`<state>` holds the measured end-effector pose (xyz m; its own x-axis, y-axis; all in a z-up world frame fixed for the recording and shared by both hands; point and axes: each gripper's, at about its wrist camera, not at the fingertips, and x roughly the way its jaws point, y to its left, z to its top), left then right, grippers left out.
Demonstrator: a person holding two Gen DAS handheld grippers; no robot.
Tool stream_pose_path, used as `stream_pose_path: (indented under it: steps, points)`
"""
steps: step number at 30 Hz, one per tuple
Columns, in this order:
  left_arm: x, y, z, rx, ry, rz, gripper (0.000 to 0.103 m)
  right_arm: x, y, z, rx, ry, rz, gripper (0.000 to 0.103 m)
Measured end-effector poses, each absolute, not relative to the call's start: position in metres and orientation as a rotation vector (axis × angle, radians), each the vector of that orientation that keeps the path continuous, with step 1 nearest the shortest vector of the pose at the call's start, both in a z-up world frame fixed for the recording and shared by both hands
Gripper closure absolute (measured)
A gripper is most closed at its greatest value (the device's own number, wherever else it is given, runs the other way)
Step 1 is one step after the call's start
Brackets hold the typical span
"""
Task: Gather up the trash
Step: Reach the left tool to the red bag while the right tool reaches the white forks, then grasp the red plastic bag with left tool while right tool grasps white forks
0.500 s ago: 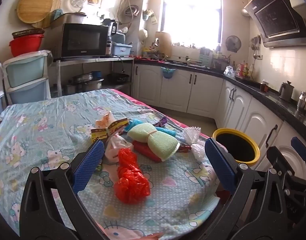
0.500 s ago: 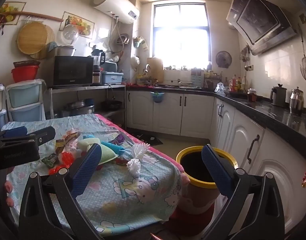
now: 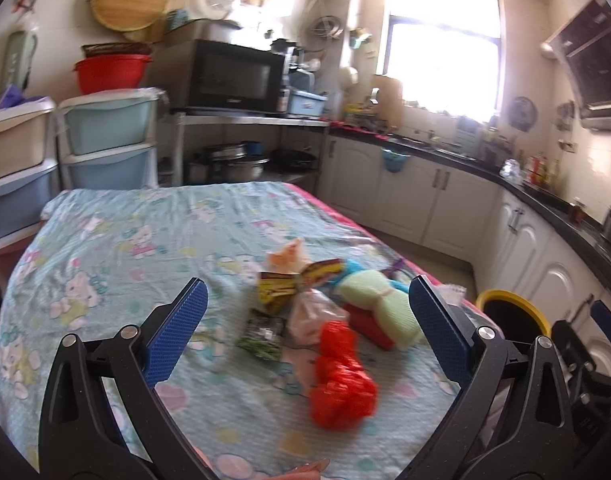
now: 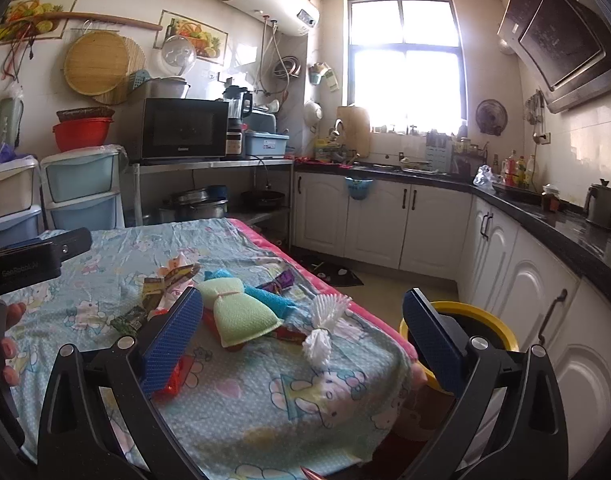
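Observation:
A pile of trash lies near the right end of the cloth-covered table [image 3: 105, 248]: a crumpled red plastic bag [image 3: 339, 380], a pinkish clear bag [image 3: 311, 312], a dark green wrapper [image 3: 263, 334], yellow cartons [image 3: 293, 280], a pale green sponge [image 3: 379, 304] and, in the right wrist view, a white paper cup liner [image 4: 325, 328]. My left gripper [image 3: 307, 340] is open above the pile, empty. My right gripper [image 4: 301, 332] is open and empty over the table's right end, the sponge [image 4: 241, 312] and liner between its fingers. A yellow-rimmed bin [image 4: 485, 320] stands on the floor beside the table.
White cabinets [image 4: 385, 224] under a dark counter [image 4: 565, 228] run along the back and right. Plastic drawer units [image 3: 105, 144] and a shelf with a microwave [image 3: 233, 76] stand behind the table. The left gripper's body [image 4: 25, 264] shows at the right wrist view's left edge.
My left gripper has swung left and back a little, so the pile sits further right in its view. My right gripper has moved closer over the table's right end.

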<state>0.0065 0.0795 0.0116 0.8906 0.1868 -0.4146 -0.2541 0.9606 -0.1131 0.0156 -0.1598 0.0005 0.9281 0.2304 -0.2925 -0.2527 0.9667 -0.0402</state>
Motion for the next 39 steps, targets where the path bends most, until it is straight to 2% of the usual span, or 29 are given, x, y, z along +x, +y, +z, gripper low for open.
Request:
stream_pose_path:
  steps: [7,12,21,24,26,30,34,37,38,39]
  points:
    - [0.010,0.105,0.010,-0.182,0.440,0.319,0.010,0.069,-0.158,0.001,-0.082,0.366,0.286,0.006]
    - [0.033,0.109,-0.010,-0.240,0.559,0.281,0.010,0.117,-0.156,-0.002,-0.113,0.461,0.296,0.006]
    - [0.070,0.079,-0.057,-0.295,0.757,0.080,0.010,0.209,-0.163,-0.045,-0.115,0.783,0.310,0.007]
    - [0.083,0.071,-0.070,-0.311,0.804,0.056,0.011,0.231,-0.164,-0.062,-0.086,0.874,0.316,0.017]
    - [0.090,0.067,-0.077,-0.322,0.828,0.054,0.015,0.244,-0.163,-0.075,-0.077,0.933,0.326,0.028]
    - [0.101,0.071,-0.088,-0.356,0.889,0.050,0.025,0.257,-0.160,-0.092,-0.055,1.001,0.349,0.038]
    - [0.108,0.072,-0.102,-0.373,0.944,0.045,0.044,0.264,-0.161,-0.102,-0.039,1.044,0.377,0.053]
    - [0.109,0.073,-0.111,-0.377,0.973,0.029,0.062,0.270,-0.160,-0.107,-0.029,1.079,0.399,0.073]
    - [0.108,0.073,-0.111,-0.376,0.972,0.027,0.062,0.270,-0.161,-0.108,-0.022,1.085,0.409,0.080]
    - [0.106,0.071,-0.111,-0.364,0.965,0.024,0.064,0.270,-0.162,-0.109,-0.011,1.090,0.417,0.082]
